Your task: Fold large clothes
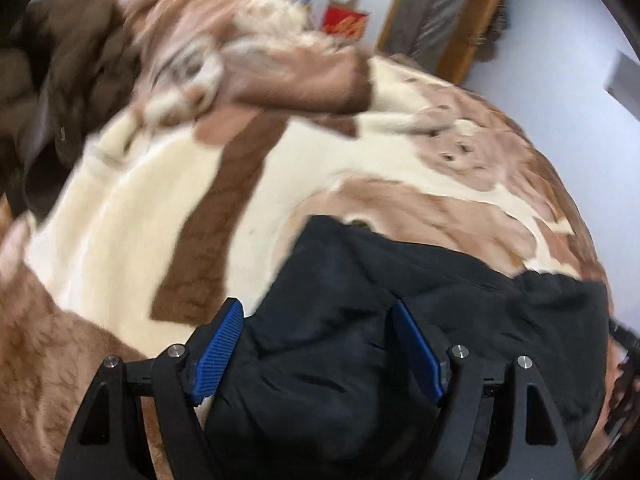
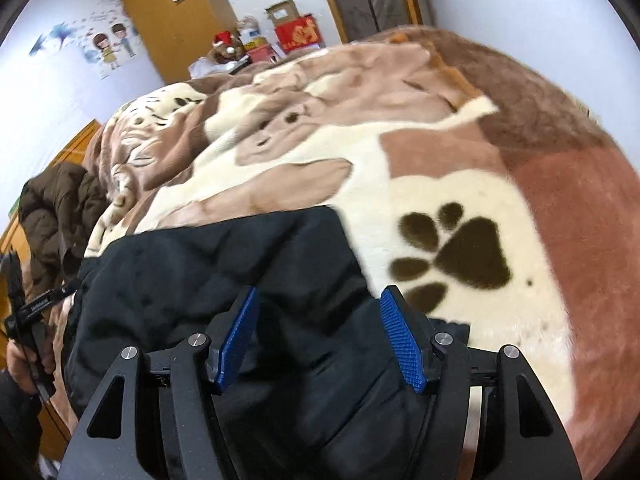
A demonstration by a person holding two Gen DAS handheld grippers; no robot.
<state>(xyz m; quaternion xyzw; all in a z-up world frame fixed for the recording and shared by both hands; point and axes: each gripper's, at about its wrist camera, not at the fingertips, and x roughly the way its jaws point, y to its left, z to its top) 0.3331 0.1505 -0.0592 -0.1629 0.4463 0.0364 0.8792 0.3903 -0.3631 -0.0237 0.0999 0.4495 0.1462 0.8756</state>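
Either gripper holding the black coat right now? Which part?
Neither. Both the left gripper and right gripper have open jaws straddling the black coat, pads not pressing.

Rumpled black padded jacket point(image 2: 224, 272) on blanket point(image 2: 460, 184)

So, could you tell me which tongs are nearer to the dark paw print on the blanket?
Right. The right tongs sit over the black jacket with the paw print just beyond their outer finger. The left tongs are over the jacket's far side, farther away.
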